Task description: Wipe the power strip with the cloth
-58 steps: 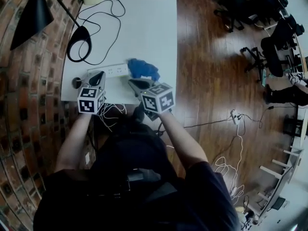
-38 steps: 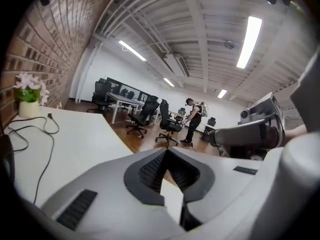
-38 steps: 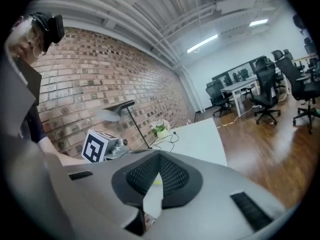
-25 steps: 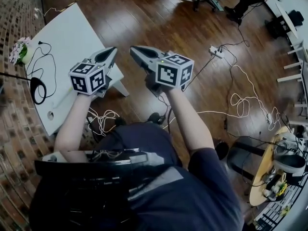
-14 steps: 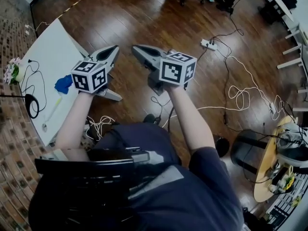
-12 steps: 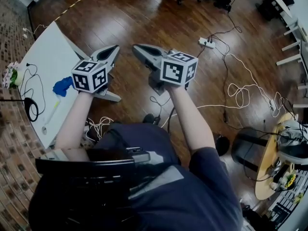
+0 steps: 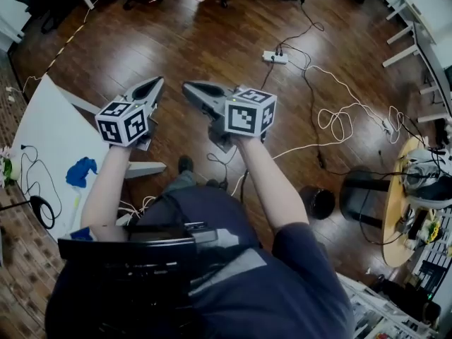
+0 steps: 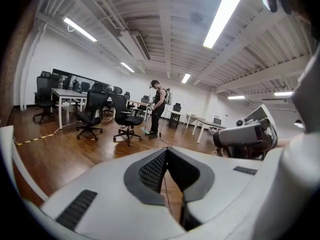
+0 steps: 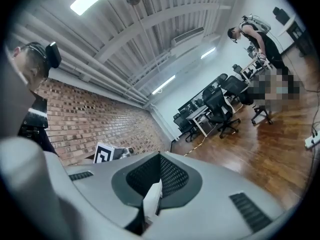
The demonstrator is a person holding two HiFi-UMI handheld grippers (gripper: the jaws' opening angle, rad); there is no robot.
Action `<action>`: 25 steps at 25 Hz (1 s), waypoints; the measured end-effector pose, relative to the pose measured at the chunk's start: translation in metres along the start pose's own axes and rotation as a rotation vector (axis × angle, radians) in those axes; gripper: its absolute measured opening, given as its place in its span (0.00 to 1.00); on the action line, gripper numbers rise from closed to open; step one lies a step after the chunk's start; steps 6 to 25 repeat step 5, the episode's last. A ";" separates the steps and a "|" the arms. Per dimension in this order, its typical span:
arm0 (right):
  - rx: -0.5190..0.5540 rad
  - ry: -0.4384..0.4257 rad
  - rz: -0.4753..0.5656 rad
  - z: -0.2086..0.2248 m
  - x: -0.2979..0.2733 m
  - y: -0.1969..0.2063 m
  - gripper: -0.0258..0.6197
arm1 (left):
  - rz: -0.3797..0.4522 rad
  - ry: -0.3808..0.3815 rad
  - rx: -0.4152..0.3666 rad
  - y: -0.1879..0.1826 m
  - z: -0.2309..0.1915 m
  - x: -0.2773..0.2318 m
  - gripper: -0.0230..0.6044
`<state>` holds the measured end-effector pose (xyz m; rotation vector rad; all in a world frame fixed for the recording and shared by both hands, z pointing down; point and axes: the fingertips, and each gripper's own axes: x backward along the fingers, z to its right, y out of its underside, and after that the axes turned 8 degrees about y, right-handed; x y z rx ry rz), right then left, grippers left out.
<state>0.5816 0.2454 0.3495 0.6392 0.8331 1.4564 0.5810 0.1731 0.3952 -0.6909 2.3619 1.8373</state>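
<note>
White table [image 7: 42, 129], power strip [image 7: 75, 207] along edge

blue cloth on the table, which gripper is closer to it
Left. In the head view the left gripper is up and to the right of the cloth; the right gripper is even farther right.

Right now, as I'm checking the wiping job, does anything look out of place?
The blue cloth lies on the white table at left, while the left tongs and right tongs hover shut over the wooden floor, away from it.
</note>
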 end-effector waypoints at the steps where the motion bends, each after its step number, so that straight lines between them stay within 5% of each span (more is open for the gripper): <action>1: 0.003 -0.002 -0.012 0.003 -0.008 0.002 0.01 | 0.012 0.010 0.011 -0.003 -0.007 -0.006 0.03; 5: -0.016 -0.003 -0.024 0.019 -0.040 0.003 0.01 | 0.045 0.042 0.024 -0.009 -0.038 -0.022 0.03; 25: -0.016 -0.003 -0.024 0.019 -0.040 0.003 0.01 | 0.045 0.042 0.024 -0.009 -0.038 -0.022 0.03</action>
